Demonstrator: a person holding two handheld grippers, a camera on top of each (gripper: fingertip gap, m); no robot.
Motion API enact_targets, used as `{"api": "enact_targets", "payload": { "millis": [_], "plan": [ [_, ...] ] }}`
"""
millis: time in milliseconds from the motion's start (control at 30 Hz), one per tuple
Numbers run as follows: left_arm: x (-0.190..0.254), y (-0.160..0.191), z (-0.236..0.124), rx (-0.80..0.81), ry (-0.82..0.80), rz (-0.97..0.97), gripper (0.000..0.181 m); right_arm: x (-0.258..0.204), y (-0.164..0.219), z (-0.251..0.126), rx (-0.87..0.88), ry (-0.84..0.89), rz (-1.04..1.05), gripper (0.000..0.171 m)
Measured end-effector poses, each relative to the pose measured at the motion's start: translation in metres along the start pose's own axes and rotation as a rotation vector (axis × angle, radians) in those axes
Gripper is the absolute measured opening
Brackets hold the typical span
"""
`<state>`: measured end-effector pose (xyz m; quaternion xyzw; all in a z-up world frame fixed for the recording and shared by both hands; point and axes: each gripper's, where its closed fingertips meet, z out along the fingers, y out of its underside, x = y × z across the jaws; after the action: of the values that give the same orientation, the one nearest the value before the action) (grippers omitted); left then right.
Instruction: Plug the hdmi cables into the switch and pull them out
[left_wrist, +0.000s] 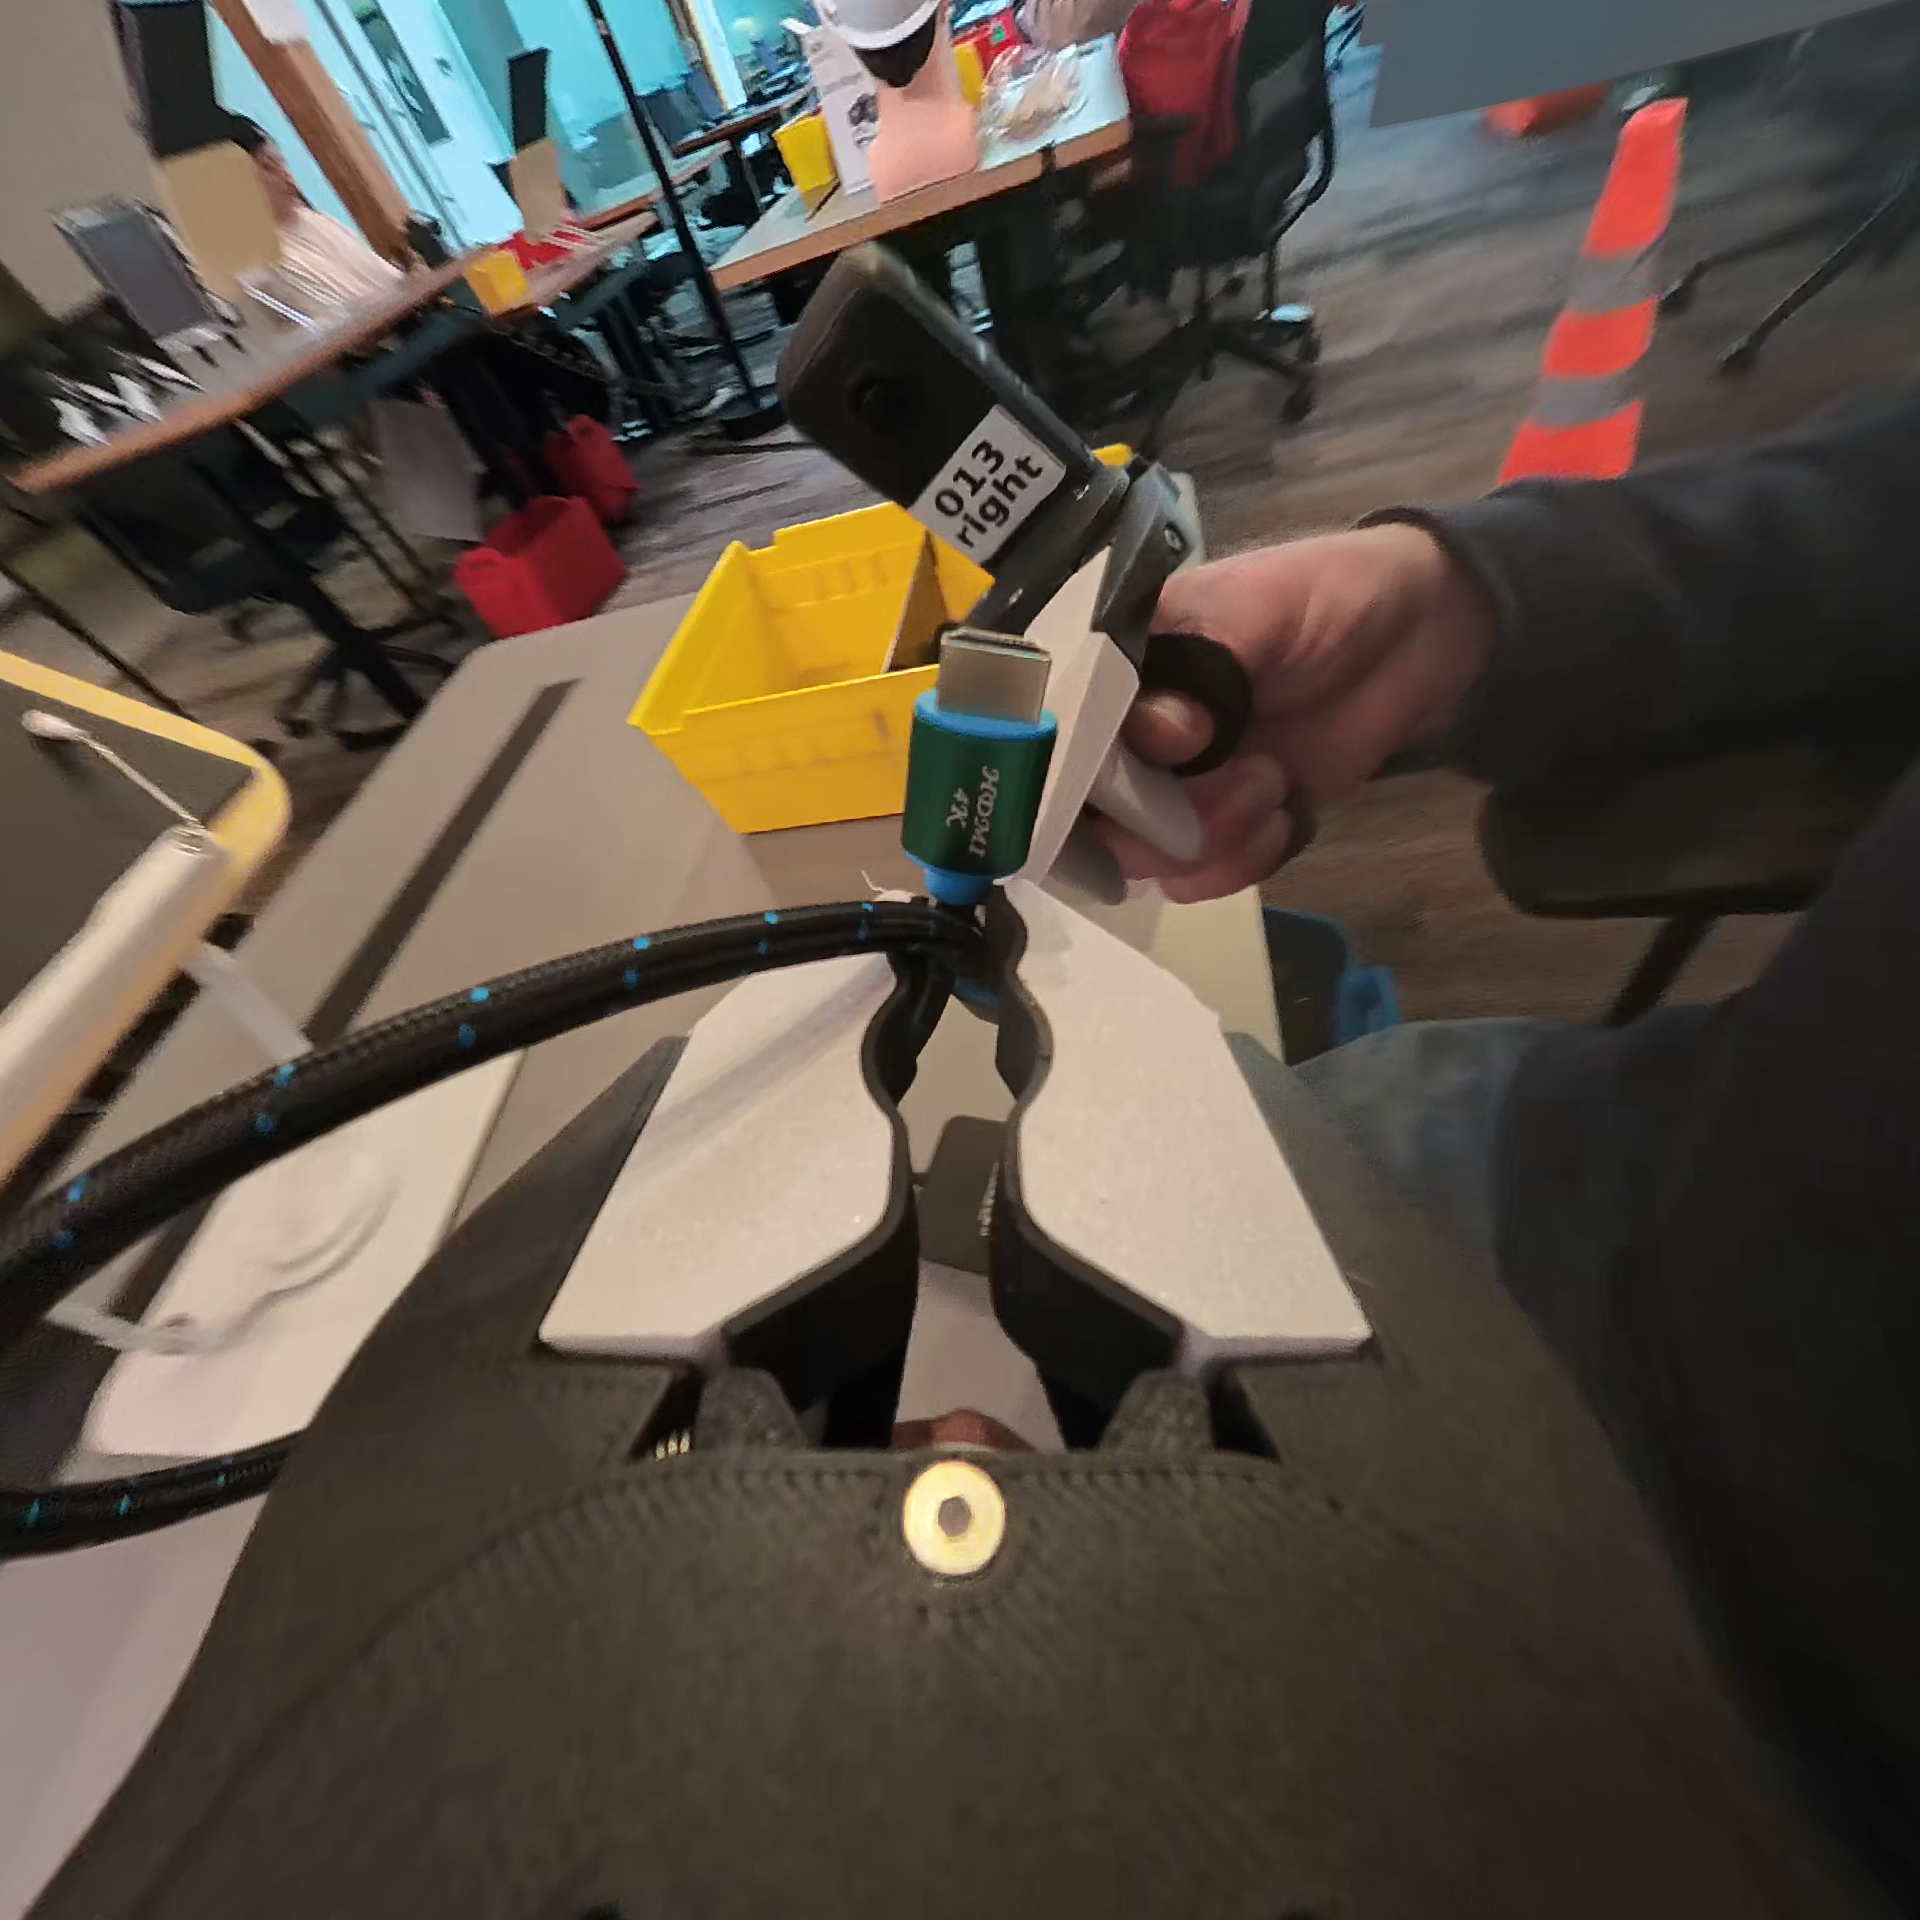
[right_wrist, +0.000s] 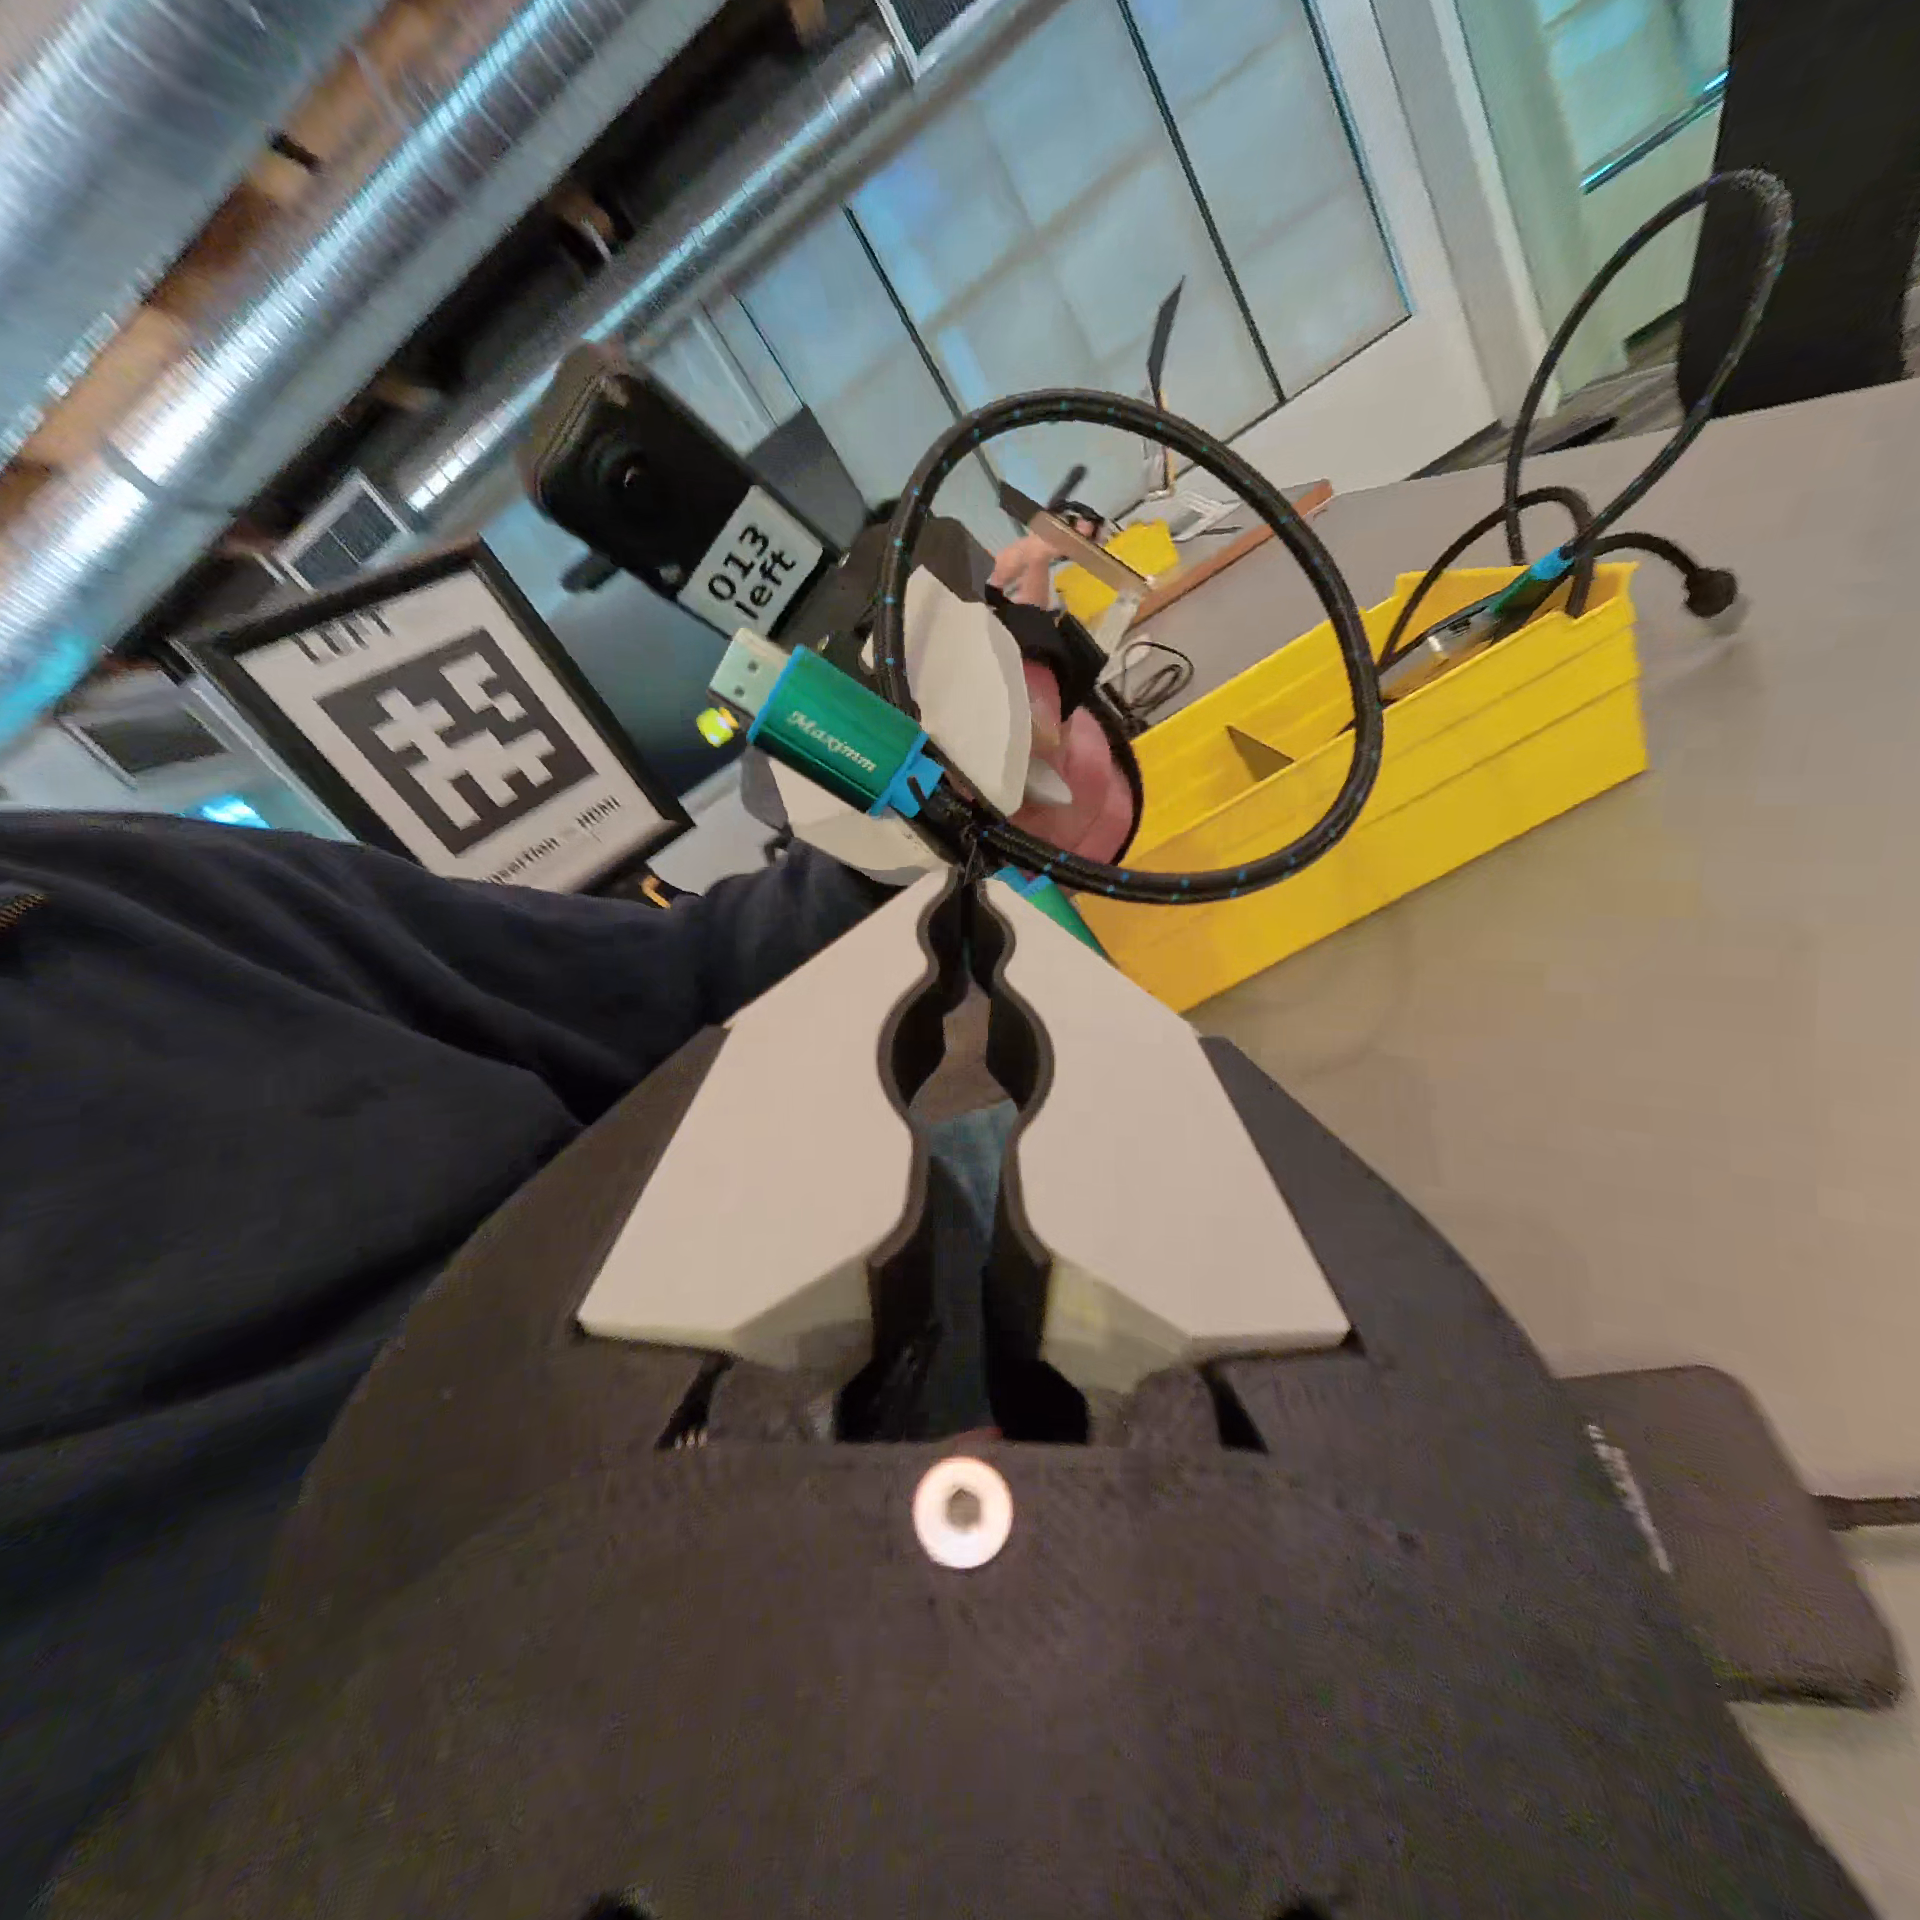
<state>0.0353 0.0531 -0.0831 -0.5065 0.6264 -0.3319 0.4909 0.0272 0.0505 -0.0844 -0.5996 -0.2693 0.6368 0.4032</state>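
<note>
A green HDMI plug (left_wrist: 977, 800) hangs mid-frame above the table, both grippers pinching its braided cable (left_wrist: 436, 1029) just below: left gripper (left_wrist: 951, 971), right gripper (right_wrist: 966, 883). Behind, another cable sits in the yellow bin (right_wrist: 1455, 748); plugging apparently remains undone, the switch not clearly visible.

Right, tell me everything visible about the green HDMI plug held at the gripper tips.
The green metal-looking HDMI plug has a smooth sleeve with blue collars at both ends, a bare silver connector tip and pale lettering on its side. It is unplugged, in the air above the grey table, tip upward in the left wrist view. A black braided cable with blue flecks leaves its base. The left gripper pinches just below it; the right gripper meets the same spot.
</note>
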Motion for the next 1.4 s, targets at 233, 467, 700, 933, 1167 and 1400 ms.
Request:
{"api": "enact_targets", "payload": {
  "millis": [233,467,700,933,1167,1400],
  "plan": [
    [-0.004,0.001,0.0,-0.026,-0.073,0.103,0.01,-0.003,-0.005,-0.002,0.073,-0.016,0.109,0.0],
    [-0.015,0.009,-0.006,-0.083,-0.151,0.197,0.01,-0.012,-0.012,-0.007,0.094,0.009,0.056,0.0],
    [-0.011,0.001,-0.006,-0.003,0.003,-0.091,0.01,0.006,-0.011,-0.015,-0.107,0.408,-0.622,0.013],
    [-0.006,0.003,-0.002,-0.009,0.079,-0.225,0.01,0.009,-0.006,-0.004,-0.344,0.641,-1.189,0.014],
    [-0.002,0.004,0.002,-0.013,0.105,-0.258,0.01,0.016,-0.003,-0.002,-0.436,0.724,-1.349,0.003],
    [-0.001,0.006,0.003,-0.022,0.104,-0.252,0.01,0.016,-0.002,-0.003,-0.442,0.717,-1.336,0.0]
  ]
}}
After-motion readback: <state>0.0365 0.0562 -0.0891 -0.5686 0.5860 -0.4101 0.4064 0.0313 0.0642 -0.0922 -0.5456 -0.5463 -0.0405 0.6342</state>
